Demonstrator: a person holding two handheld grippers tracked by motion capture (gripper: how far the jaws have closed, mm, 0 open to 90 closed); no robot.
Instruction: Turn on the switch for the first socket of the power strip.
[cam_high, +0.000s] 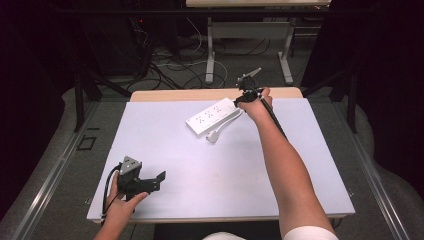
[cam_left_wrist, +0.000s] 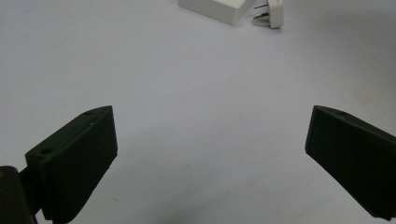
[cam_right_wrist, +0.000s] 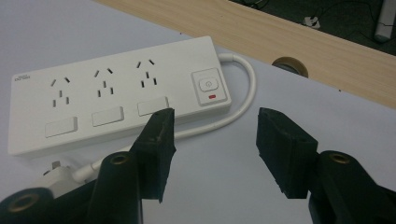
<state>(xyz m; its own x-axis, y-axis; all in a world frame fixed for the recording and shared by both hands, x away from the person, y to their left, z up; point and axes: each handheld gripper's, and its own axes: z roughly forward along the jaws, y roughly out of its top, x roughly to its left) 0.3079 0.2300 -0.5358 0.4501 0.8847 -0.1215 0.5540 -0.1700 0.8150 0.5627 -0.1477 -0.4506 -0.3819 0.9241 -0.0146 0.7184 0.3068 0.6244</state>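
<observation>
The white power strip (cam_high: 213, 116) lies at the far side of the tabletop (cam_high: 165, 155), turned a bit slanted. It has three sockets in a row and a switch (cam_right_wrist: 208, 85) with a small red mark at one end. Its white cord (cam_right_wrist: 243, 100) comes out of that end, bends round in a loop and runs along the near side of the strip to the plug (cam_high: 213, 135), which lies on the tabletop just beside it.

The right gripper (cam_right_wrist: 212, 140) is low over the switch end. Its jaws are about half open and nothing is between them; they hold nothing. The cord loop lies just past the tips.

It looks like the job now is to get hold of the cord or the strip's end. To do that well, the right gripper should go down slowly and straight, with one jaw on each side of the cord. It should squeeze only when the cord sits in the middle of the pads. If a jaw bumps the strip first, the strip could slide away.

The left gripper (cam_high: 141, 181) rests at the near left of the tabletop, well apart from the strip. Its jaws are wide open and empty. It could come over to hold the strip steady.
</observation>
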